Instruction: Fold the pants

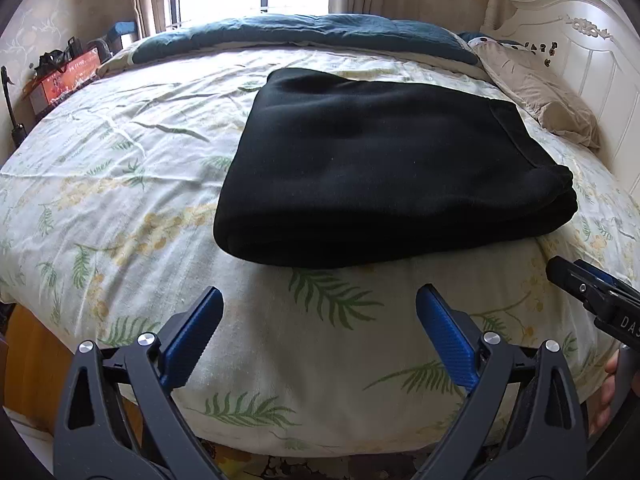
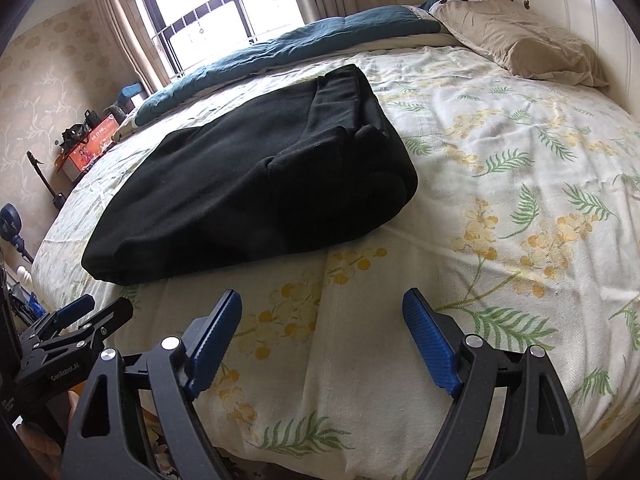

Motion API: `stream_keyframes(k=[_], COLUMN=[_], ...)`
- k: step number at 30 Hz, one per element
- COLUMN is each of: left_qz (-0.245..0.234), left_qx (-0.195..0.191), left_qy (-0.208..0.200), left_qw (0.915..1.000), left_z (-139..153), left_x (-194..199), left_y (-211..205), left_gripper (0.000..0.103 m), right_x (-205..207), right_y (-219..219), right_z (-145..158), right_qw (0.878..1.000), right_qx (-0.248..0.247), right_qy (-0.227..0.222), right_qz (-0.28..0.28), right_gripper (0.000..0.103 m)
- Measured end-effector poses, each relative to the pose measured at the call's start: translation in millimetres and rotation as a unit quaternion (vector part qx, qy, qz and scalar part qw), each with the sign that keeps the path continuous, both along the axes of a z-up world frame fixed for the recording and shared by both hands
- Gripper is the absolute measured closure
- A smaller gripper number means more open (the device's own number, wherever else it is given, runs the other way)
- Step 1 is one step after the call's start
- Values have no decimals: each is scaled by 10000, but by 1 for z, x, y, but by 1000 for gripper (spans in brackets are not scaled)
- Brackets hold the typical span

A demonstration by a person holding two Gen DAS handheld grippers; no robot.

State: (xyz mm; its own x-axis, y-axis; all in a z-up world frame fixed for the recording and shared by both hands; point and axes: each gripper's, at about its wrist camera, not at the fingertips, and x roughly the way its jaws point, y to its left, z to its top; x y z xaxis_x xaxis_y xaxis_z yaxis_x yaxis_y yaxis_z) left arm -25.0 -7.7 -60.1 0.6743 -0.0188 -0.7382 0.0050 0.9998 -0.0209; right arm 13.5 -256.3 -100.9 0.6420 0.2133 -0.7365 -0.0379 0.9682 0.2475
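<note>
The black pants (image 1: 372, 164) lie folded into a thick rectangle on the floral bed sheet (image 1: 120, 184). They also show in the right wrist view (image 2: 256, 184), up and left of centre. My left gripper (image 1: 320, 300) is open and empty, held just short of the near edge of the pants. My right gripper (image 2: 322, 304) is open and empty, over the sheet to the right of the pants. Each gripper shows at the edge of the other's view: the right one (image 1: 592, 288) and the left one (image 2: 92, 316).
A dark teal quilt (image 1: 304, 36) lies along the far side of the bed. A beige pillow (image 1: 536, 92) rests by the white headboard (image 1: 580, 40). Boxes and clutter (image 1: 64, 76) stand at the far left by the window. The bed's near edge drops off just below the grippers.
</note>
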Motion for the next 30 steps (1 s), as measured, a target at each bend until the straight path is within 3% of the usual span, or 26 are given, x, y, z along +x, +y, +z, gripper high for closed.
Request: stream_keyframes(k=[19,30], left_qz=[25,49], left_qx=[37,245], left_qy=[-77,-143], left_qw=[10000,9996], left_z=[5,8], left_x=[-4,-5], left_y=[-3,-4], left_gripper=[6,6], right_x=[-1,-3], right_y=[1,2], right_z=[-2,-4], right_qw=[10000,10000], right_qx=[2,-11], right_qy=[11,15], right_qz=[21,35], right_gripper=[21,21])
